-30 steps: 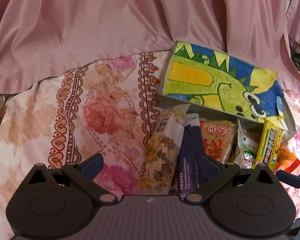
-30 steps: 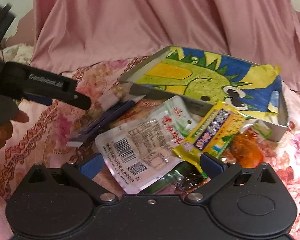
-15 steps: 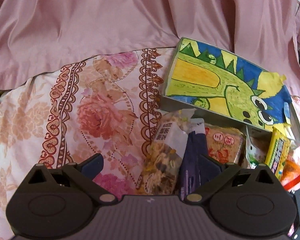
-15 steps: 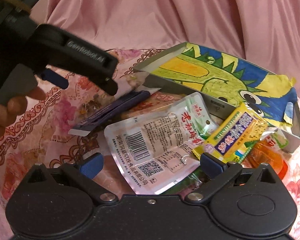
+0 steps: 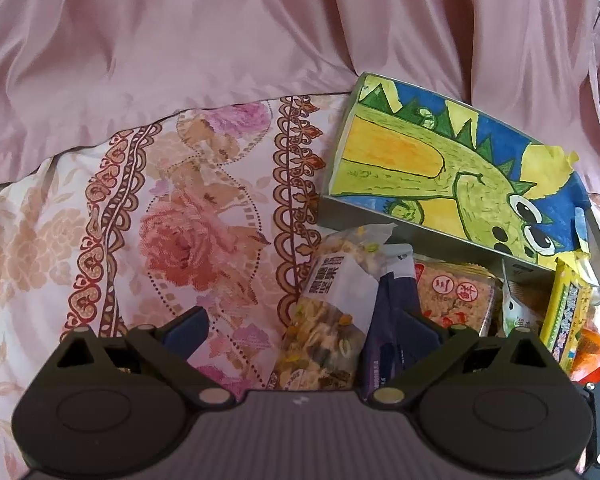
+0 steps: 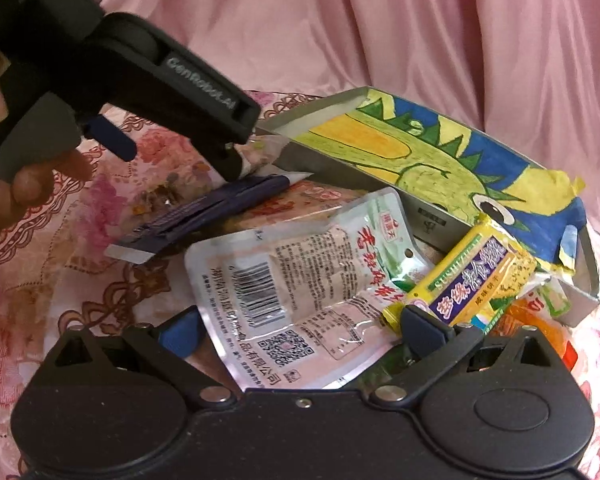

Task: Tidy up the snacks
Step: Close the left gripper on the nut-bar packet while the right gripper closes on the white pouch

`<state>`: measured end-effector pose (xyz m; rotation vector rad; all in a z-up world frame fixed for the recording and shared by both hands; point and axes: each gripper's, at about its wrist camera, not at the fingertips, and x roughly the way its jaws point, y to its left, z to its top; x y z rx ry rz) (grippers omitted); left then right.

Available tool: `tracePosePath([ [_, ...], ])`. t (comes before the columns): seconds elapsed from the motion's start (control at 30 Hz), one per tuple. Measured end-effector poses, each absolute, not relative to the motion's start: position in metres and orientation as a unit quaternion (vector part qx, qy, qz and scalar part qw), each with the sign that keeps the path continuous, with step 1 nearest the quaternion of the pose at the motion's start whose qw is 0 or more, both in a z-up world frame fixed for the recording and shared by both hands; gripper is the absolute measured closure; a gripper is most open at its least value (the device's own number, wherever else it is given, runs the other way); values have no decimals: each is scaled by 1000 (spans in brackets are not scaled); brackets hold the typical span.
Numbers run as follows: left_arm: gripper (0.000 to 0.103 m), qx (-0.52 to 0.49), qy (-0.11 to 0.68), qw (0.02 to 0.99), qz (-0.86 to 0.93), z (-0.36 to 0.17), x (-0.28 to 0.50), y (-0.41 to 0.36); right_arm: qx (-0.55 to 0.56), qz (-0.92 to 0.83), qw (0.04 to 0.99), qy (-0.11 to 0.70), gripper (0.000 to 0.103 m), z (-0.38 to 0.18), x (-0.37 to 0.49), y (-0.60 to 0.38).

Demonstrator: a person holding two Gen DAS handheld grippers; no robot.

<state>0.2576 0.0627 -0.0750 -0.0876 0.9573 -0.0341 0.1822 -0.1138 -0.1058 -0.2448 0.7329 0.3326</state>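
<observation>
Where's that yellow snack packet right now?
In the right wrist view, the yellow snack packet lies right of centre, leaning against the dinosaur box, between the clear barcode pouch and an orange packet.

Floral sheet (image 5: 188, 240) covers the surface: pink ground, large rose motifs, brown scrolled border bands running front to back. The same sheet shows in the right wrist view (image 6: 80, 264), creased, with more roses at the far right edge. Behind it hangs a plain pink cloth (image 5: 220, 48), glossy, in deep vertical folds; its lower hem lies on the floral sheet. A dark strip shows at the far right edge of the left wrist view, too unclear to identify.
</observation>
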Motion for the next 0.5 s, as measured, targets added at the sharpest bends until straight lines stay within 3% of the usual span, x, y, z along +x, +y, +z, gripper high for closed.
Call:
tracePosePath([
  [0.33,12,-62,462,884,-21,-75,258,68,-133,143,928,318,3,-101,172,-114],
  [0.5,24,-90,466,880,-28,-77,258,74,-159,147,934,285,7,-97,162,-109],
])
